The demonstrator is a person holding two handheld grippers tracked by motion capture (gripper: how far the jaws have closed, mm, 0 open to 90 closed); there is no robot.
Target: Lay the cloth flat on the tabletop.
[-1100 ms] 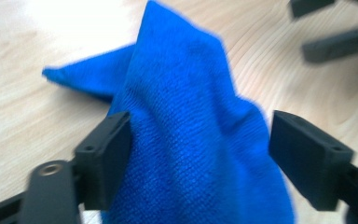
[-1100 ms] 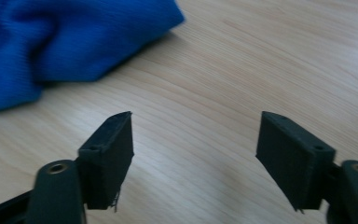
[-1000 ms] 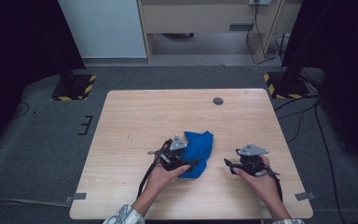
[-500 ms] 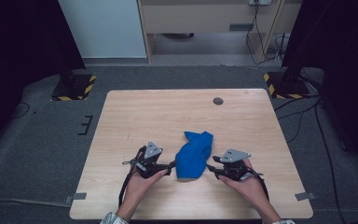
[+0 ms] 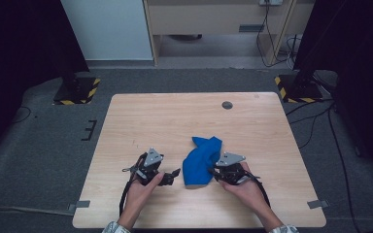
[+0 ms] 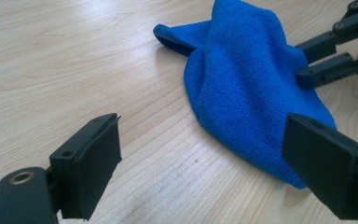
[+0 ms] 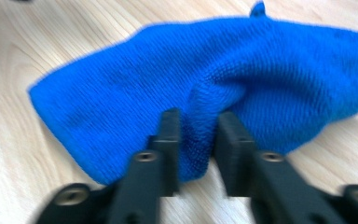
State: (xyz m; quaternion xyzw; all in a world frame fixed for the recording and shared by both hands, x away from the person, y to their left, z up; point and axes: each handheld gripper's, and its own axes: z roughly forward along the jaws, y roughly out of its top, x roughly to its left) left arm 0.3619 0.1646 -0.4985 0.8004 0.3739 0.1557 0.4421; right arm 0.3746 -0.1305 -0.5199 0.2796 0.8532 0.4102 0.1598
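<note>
A crumpled blue cloth point(image 5: 201, 162) lies on the wooden table point(image 5: 150, 121), near its front edge and a little right of the middle. My right gripper point(image 5: 216, 171) is at the cloth's right edge. In the right gripper view, a raised fold of the cloth point(image 7: 205, 79) is pinched between the jaws of my right gripper point(image 7: 198, 135). My left gripper point(image 5: 174, 174) rests just left of the cloth. In the left gripper view my left gripper point(image 6: 209, 172) is wide open, holding nothing, with the cloth point(image 6: 251, 84) just ahead of its right jaw.
A small dark round disc point(image 5: 227, 105) sits near the table's far edge. On the floor beyond the table stand two bases with yellow-black stripes point(image 5: 77, 90) point(image 5: 298, 90). Cables point(image 5: 320, 116) run along the right side.
My left gripper let go of the cloth and drew back to the left, open. My right gripper moved left to the cloth and closed on its right edge. The cloth now lies more stretched out.
</note>
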